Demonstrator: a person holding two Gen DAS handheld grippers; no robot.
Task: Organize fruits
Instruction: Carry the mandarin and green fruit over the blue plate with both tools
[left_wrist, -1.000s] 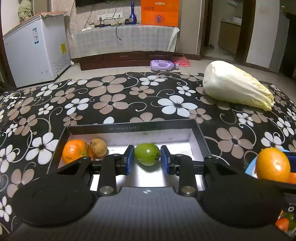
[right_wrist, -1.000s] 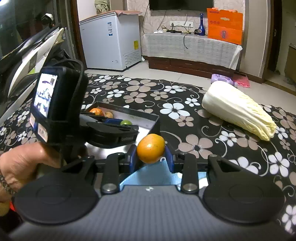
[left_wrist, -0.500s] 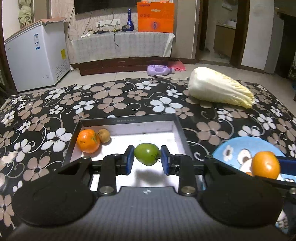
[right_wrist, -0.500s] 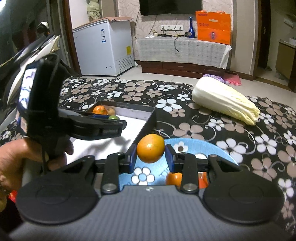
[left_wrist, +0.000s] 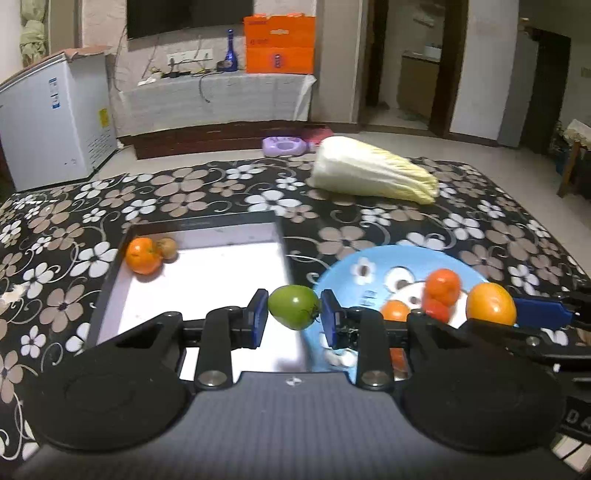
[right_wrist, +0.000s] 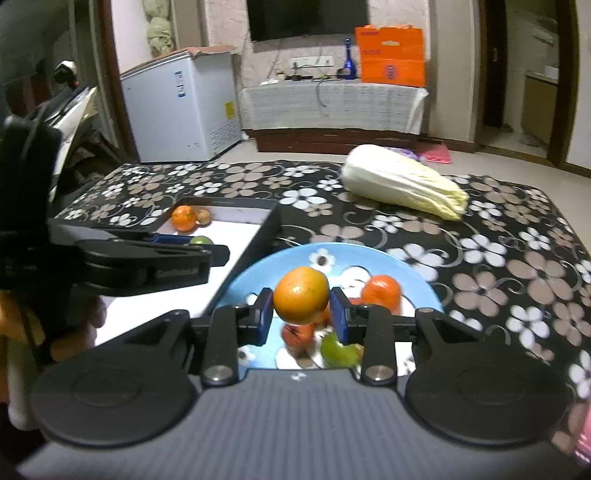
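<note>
Fruit sits in both tools. Seen from the left wrist, the left gripper (left_wrist: 294, 319) has its blue pads closed on a green tomato (left_wrist: 293, 306), held in the air above the right edge of the black tray (left_wrist: 110, 273), whose white floor carries a mandarin (left_wrist: 143, 255) touching a small brown fruit (left_wrist: 168, 248) in the far left corner. Faint print runs along the tray's far rim, too blurred to read. Further right in this view the blue plate (left_wrist: 373, 260) shows cartoon eyes and flowers on its face, along with three small orange-red fruits. The right gripper (left_wrist: 539, 314) enters from the right edge, its pads pinching an orange (left_wrist: 490, 303) over the plate. Only the right wrist view reveals a green fruit (right_wrist: 338, 350) lying on the plate's near side, beneath that gripper (right_wrist: 301, 314), and the left tool's black body from the side. A napa cabbage (right_wrist: 402, 181) lies on the flowered tablecloth (right_wrist: 517, 266), well beyond the plate. Writing on the orange box (right_wrist: 391, 61) at the back is illegible.
</note>
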